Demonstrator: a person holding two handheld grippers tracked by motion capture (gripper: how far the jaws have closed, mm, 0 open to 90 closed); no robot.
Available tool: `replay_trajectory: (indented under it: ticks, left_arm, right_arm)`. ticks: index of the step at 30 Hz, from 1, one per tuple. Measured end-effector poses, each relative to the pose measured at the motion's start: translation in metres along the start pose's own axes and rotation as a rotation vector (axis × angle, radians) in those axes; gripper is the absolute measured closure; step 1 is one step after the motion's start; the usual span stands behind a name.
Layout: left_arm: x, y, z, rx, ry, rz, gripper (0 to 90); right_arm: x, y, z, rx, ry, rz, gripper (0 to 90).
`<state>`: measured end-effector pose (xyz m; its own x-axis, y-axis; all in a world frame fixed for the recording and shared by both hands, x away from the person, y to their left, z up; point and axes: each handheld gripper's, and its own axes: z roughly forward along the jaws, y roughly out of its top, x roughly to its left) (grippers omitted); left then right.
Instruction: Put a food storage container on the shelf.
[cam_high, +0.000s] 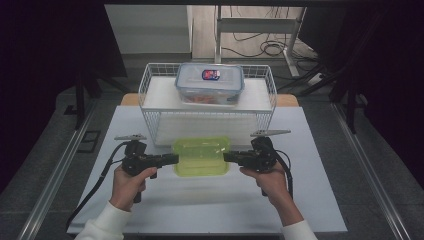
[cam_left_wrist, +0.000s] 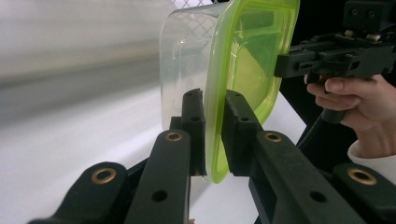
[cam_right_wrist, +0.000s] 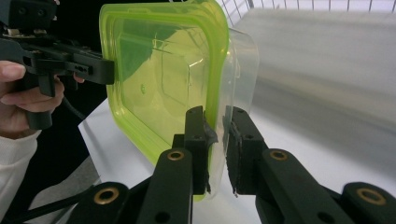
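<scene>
A clear box with a lime-green lid (cam_high: 201, 156) hangs level just above the white table, in front of the wire basket. My left gripper (cam_high: 172, 160) is shut on the box's left rim and my right gripper (cam_high: 227, 157) on its right rim, a hand behind each. In the left gripper view the jaws (cam_left_wrist: 215, 100) pinch the green lid edge (cam_left_wrist: 247, 60), with the right gripper (cam_left_wrist: 289, 63) clamped on the far side. In the right gripper view the jaws (cam_right_wrist: 215, 116) squeeze the rim of the box (cam_right_wrist: 159, 79), and the left gripper (cam_right_wrist: 100, 70) grips the opposite edge.
A white wire basket (cam_high: 150, 90) stands at the back of the table, holding a clear lock-lid container (cam_high: 210, 82) with a blue and red label. The white tabletop (cam_high: 200, 205) stretches in front. Metal rails run along both sides of the table.
</scene>
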<state>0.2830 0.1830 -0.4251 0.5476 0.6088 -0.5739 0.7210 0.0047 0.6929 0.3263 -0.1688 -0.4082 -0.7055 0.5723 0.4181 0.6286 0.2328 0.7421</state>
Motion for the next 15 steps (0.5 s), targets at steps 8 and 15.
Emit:
replay_trajectory:
  ticks: [8, 15]
  left_arm:
    - [-0.007, 0.007, -0.007, -0.016, 0.003, 0.03, 80.9]
    - [-0.014, 0.021, -0.014, -0.02, 0.001, 0.058, 80.9]
  right_arm:
    - [0.01, 0.007, -0.006, -0.017, -0.018, -0.051, 78.6]
    - [0.013, 0.015, -0.012, -0.04, -0.011, -0.059, 78.6]
